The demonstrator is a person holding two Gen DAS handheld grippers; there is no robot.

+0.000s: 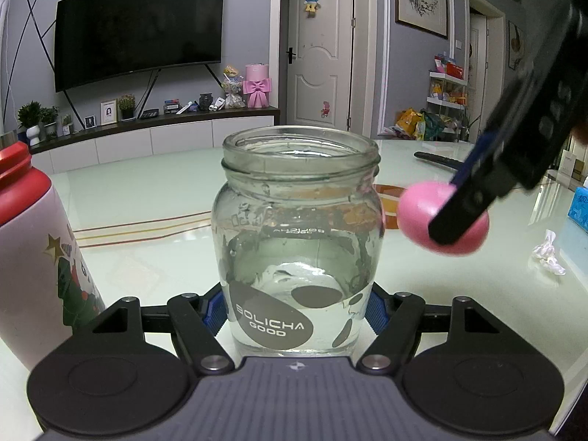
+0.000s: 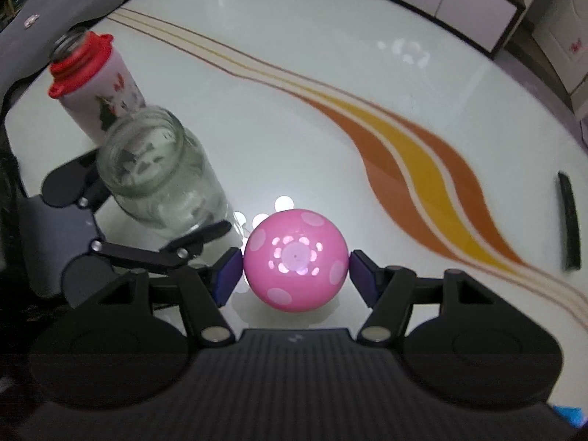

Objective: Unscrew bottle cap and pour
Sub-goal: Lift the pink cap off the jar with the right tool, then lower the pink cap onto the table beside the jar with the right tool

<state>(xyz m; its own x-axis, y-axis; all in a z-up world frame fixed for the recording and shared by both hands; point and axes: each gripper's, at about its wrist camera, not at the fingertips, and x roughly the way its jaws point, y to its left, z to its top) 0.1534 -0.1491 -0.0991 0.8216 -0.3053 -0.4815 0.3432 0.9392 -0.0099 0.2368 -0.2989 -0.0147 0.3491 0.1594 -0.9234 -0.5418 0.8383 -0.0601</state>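
The glass jar [image 1: 297, 242], its mouth uncapped and a grey "BOLICHA GOOD" label low on its side, stands upright on the table, pinched near its base between the blue pads of my left gripper [image 1: 296, 312]. Clear liquid sits in its lower part. Just to its right, my right gripper [image 2: 296, 270] clamps the pink polka-dot cap [image 2: 295, 260] by its sides, pointing steeply down and holding it above the tabletop close beside the jar; I cannot tell whether the cap touches the surface. Behind the jar from the right wrist camera stands a pink-and-white bottle [image 2: 99, 88] with a red collar and a Christmas-tree print, its mouth open too.

The table [image 2: 294, 92] is pale, glossy glass with rounded edges, crossed by orange and yellow swooping bands that widen toward its right edge. A dark remote-like bar [image 2: 569, 220] lies near that right edge, and crumpled white tissue [image 1: 548, 254] rests on the same side in the left wrist view, with a blue tissue box [image 1: 578, 209] at the edge beyond.

The room behind holds a wall-mounted television [image 1: 137, 27] above a long white cabinet [image 1: 154, 136] lined with small plants and frames, a pink gift box with a bow [image 1: 257, 86], a white door [image 1: 319, 47] and a framed ink painting [image 1: 422, 0].
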